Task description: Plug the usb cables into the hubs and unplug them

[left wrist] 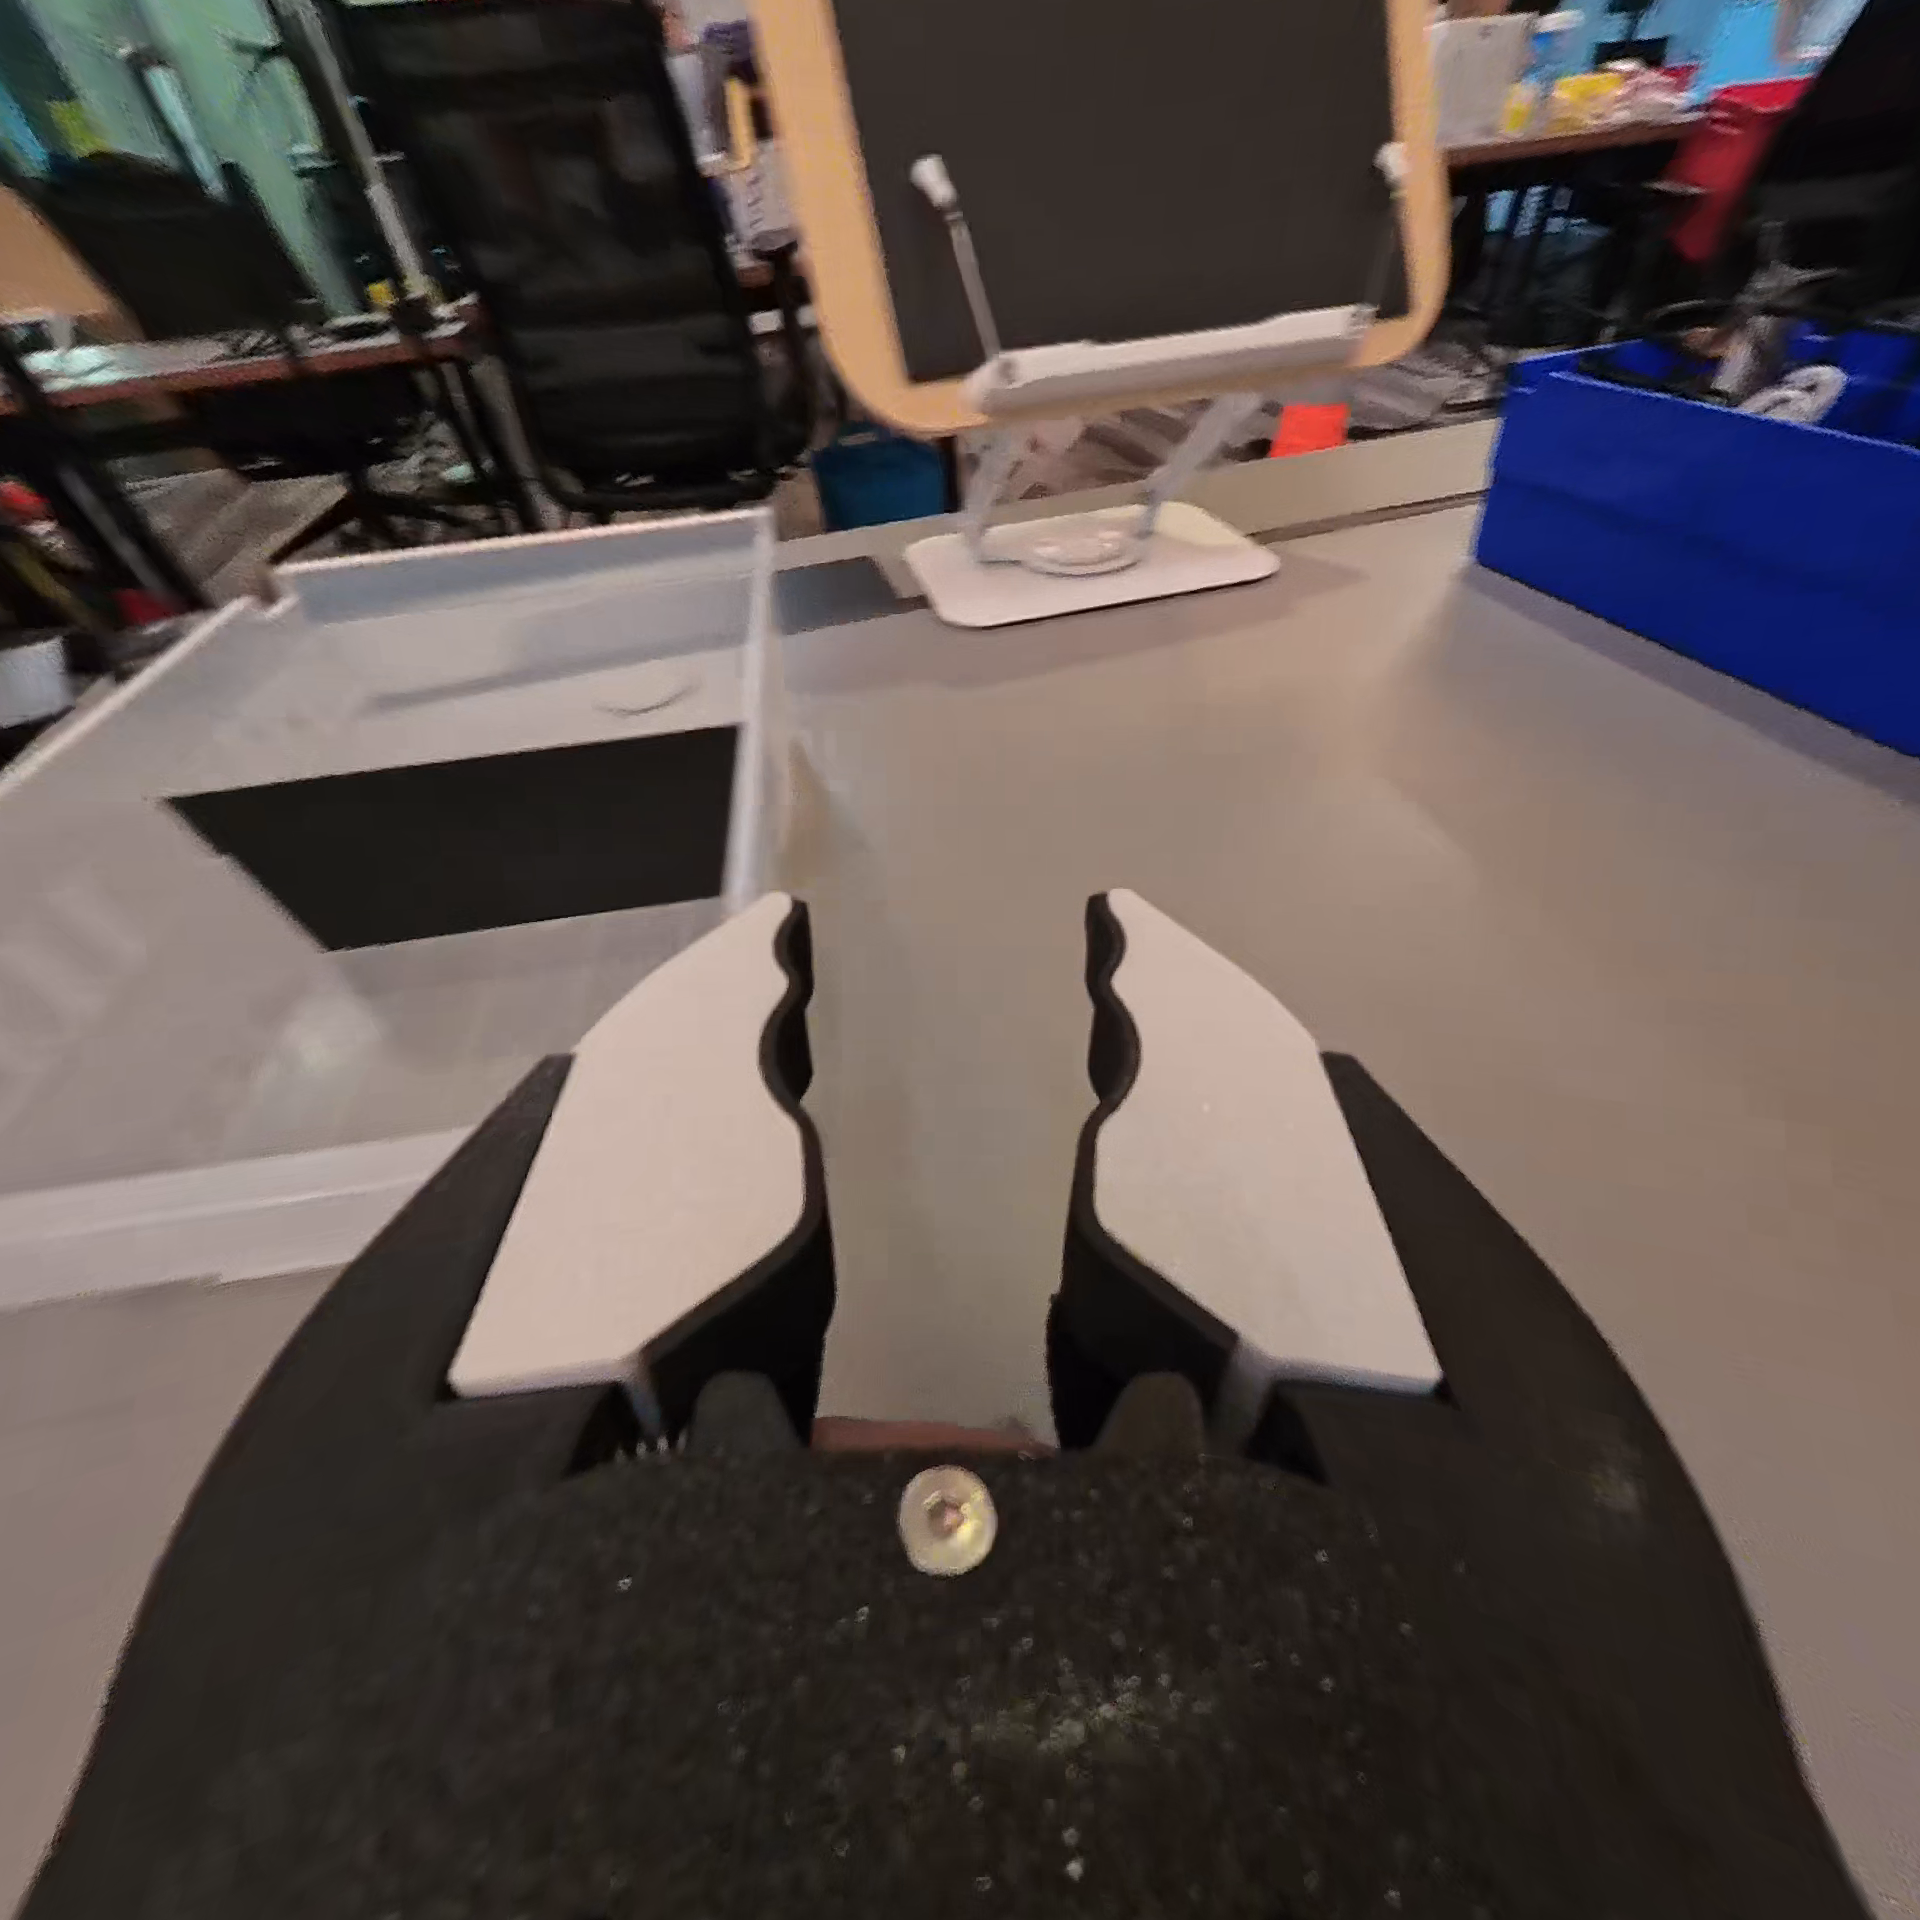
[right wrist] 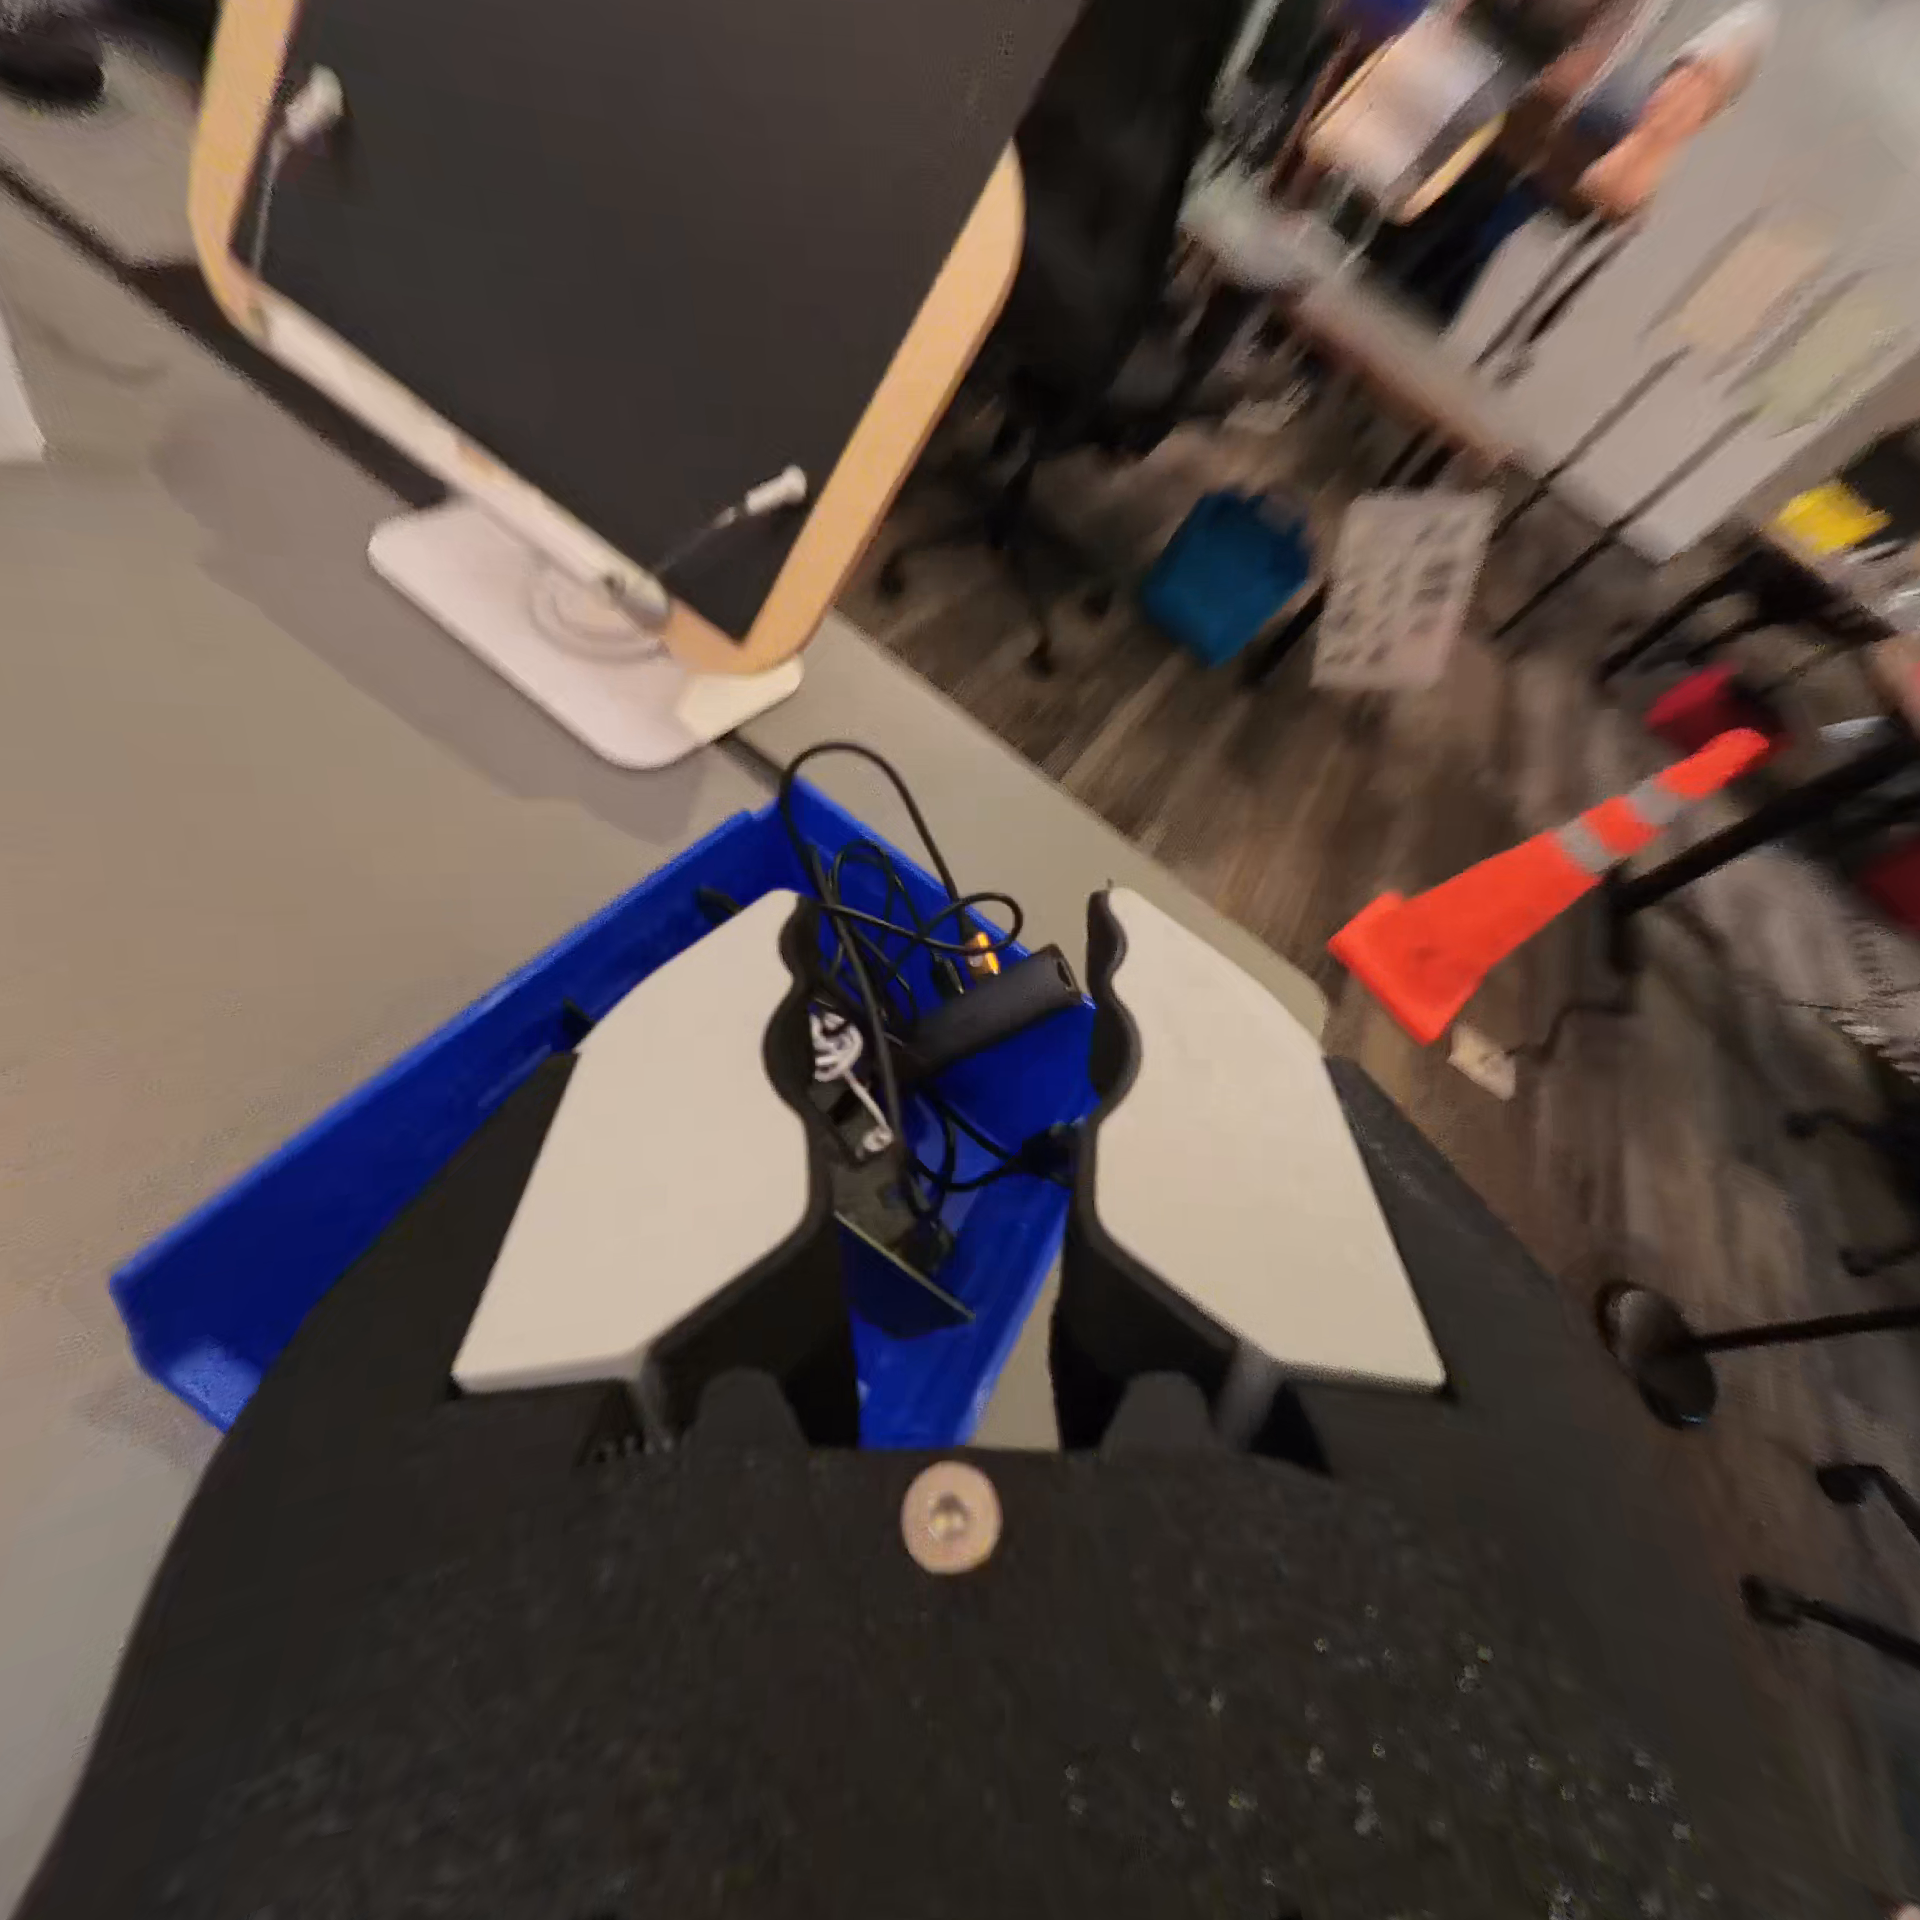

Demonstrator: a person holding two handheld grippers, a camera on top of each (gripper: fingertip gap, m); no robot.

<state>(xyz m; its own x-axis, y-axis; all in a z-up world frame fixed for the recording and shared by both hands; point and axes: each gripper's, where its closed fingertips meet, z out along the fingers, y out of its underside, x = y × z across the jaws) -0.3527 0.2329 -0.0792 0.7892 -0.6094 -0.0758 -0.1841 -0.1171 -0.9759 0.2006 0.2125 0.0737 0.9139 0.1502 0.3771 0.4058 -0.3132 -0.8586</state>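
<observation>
Right claw (right wrist: 948, 961): jaws parted, holding nothing. It hangs over the blue bin (right wrist: 436, 1122), which stands at the right edge of the grey surface (right wrist: 208, 883).

Bin contents, seen between the right claw's fingers: a tangle of thin black USB cables (right wrist: 883, 894); a dark bar-shaped hub (right wrist: 997, 1013) lying slantwise, its long axis running from near-left to far-right; a second flat dark hub (right wrist: 883, 1236) nearer the claw, partly hidden by the left finger; a small white cable bundle (right wrist: 836, 1049). One orange-tipped plug (right wrist: 982, 961) shows just beside the bar hub. Whether any cable is seated in a port cannot be told.

Left claw (left wrist: 948, 920): jaws parted, empty, over bare surface (left wrist: 1351, 883). From it the blue bin (left wrist: 1662, 582) lies far and to the right, well apart; a white open-topped box (left wrist: 520, 582) lies to its left.

Other items: a wood-framed dark panel on a white stand (left wrist: 1091, 566) at the far edge; an orange traffic cone (right wrist: 1507, 894) on the floor beyond.

Judgement: the right claw is much the nearer to the cables and hubs, which lie straight ahead and below it. The bar hub's slant suggests the claw would need turning to close across its narrow width.
</observation>
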